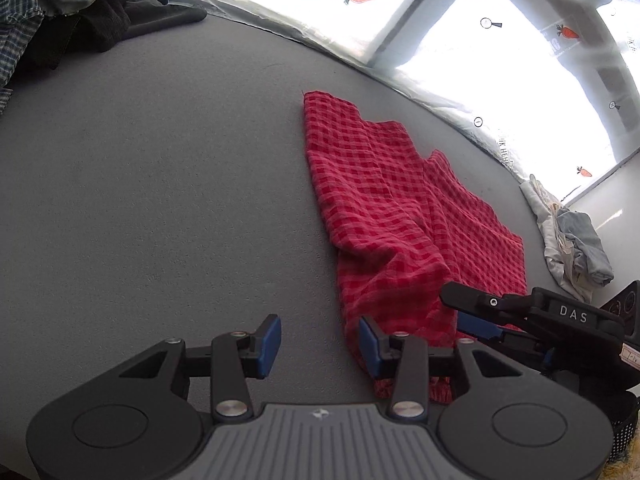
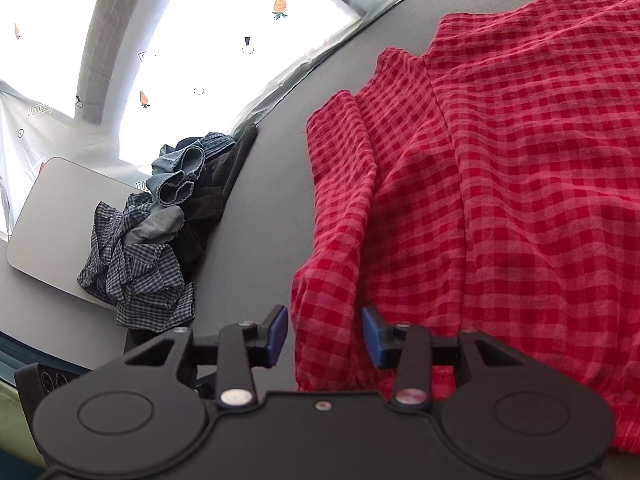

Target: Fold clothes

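Left wrist: grey table [image 1: 160, 184], red checked garment [image 1: 400, 216], bright window [image 1: 500, 80].

A red-and-pink checked garment [image 1: 400, 216] is lying spread on the grey surface, partly folded over itself, with one long layer overlapping another and soft creases running along its length. In the right wrist view the same red checked garment [image 2: 500, 184] is filling most of the right side, a narrower folded strip sitting along its left edge and a gathered hem showing at its near end. A heap of unfolded clothes [image 2: 160, 232], among them blue denim, a dark blue plaid shirt and black fabric, is lying crumpled well apart from it, at the surface's edge.
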Demonstrator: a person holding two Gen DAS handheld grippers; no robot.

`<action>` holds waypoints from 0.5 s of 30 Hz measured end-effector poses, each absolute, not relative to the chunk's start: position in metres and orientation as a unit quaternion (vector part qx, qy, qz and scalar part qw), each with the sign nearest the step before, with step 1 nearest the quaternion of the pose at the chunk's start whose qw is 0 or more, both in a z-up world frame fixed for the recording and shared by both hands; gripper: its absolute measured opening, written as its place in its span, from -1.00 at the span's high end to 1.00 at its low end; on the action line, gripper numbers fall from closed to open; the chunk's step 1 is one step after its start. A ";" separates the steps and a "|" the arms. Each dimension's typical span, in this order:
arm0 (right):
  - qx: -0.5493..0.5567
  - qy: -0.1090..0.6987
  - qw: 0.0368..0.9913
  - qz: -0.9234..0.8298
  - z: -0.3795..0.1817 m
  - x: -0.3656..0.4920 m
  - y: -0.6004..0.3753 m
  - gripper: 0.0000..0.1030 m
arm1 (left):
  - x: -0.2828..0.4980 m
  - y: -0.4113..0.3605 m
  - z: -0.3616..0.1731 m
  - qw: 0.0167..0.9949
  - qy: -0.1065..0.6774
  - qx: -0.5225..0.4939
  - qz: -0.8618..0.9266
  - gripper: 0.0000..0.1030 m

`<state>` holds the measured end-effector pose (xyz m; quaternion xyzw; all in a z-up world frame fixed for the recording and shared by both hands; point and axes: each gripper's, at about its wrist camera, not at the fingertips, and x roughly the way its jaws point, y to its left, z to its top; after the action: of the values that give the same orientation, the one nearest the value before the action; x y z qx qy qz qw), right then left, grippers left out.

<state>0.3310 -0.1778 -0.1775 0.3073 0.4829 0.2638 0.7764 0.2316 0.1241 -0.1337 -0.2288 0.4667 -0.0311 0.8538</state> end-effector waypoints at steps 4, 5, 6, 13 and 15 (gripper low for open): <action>0.303 0.493 0.774 0.257 -0.184 0.333 -0.167 0.65 | 0.232 0.133 -0.133 0.855 0.468 -0.224 -0.022 0.14; 0.304 0.491 0.776 0.254 -0.185 0.333 -0.167 0.82 | 0.233 0.134 -0.132 0.855 0.468 -0.224 -0.020 0.13; 0.305 0.488 0.778 0.251 -0.185 0.333 -0.167 0.87 | 0.233 0.135 -0.132 0.855 0.467 -0.224 -0.016 0.13; 0.319 0.445 0.807 0.221 -0.172 0.328 -0.204 0.96 | 0.240 0.115 -0.135 0.851 0.474 -0.223 -0.026 0.13; 0.321 0.440 0.812 0.208 -0.171 0.326 -0.219 0.96 | 0.243 0.101 -0.137 0.851 0.476 -0.221 -0.034 0.12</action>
<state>0.3261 -0.2189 -0.1708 0.3213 0.4401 0.2084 0.8122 0.2433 0.1013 -0.1371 -0.2206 0.4759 -0.0345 0.8507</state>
